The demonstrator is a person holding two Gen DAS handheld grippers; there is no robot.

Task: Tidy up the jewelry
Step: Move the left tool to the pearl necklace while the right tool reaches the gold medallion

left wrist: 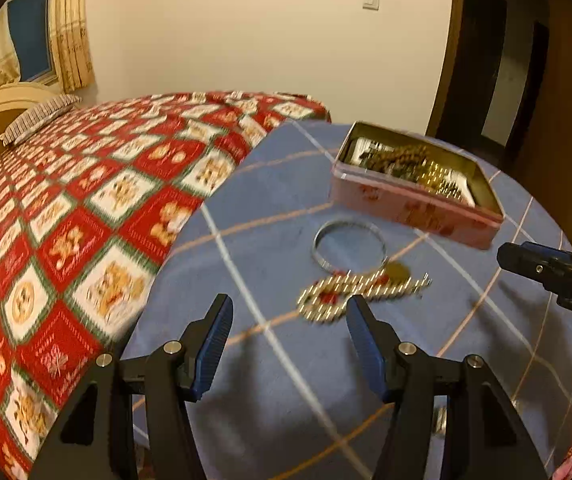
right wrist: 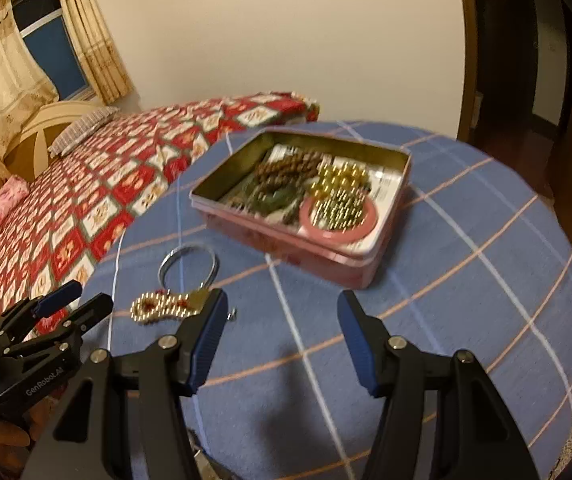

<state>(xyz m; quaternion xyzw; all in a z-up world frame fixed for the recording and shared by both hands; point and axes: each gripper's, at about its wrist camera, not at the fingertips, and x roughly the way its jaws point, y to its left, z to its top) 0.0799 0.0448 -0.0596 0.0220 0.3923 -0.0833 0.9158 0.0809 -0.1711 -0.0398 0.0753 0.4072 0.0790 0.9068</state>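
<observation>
A gold bead necklace with red stones (left wrist: 360, 294) lies on the blue checked tablecloth (left wrist: 286, 380), just ahead of my open, empty left gripper (left wrist: 290, 308). A silver bangle (left wrist: 350, 246) lies just beyond it. An open pink tin (left wrist: 414, 204) holding brown beads, gold beads and other jewelry stands behind. In the right wrist view the tin (right wrist: 306, 236) shows a pink bangle (right wrist: 338, 216) inside; the necklace (right wrist: 165, 308) and silver bangle (right wrist: 187, 264) lie to the left. My right gripper (right wrist: 281, 304) is open and empty above the cloth.
A bed with a red patterned cover (left wrist: 85, 220) borders the round table on the left. A dark doorway (right wrist: 526, 80) is at the right. The left gripper (right wrist: 73, 304) shows at the right wrist view's left edge, the right gripper body (left wrist: 546, 268) at the left wrist view's right edge.
</observation>
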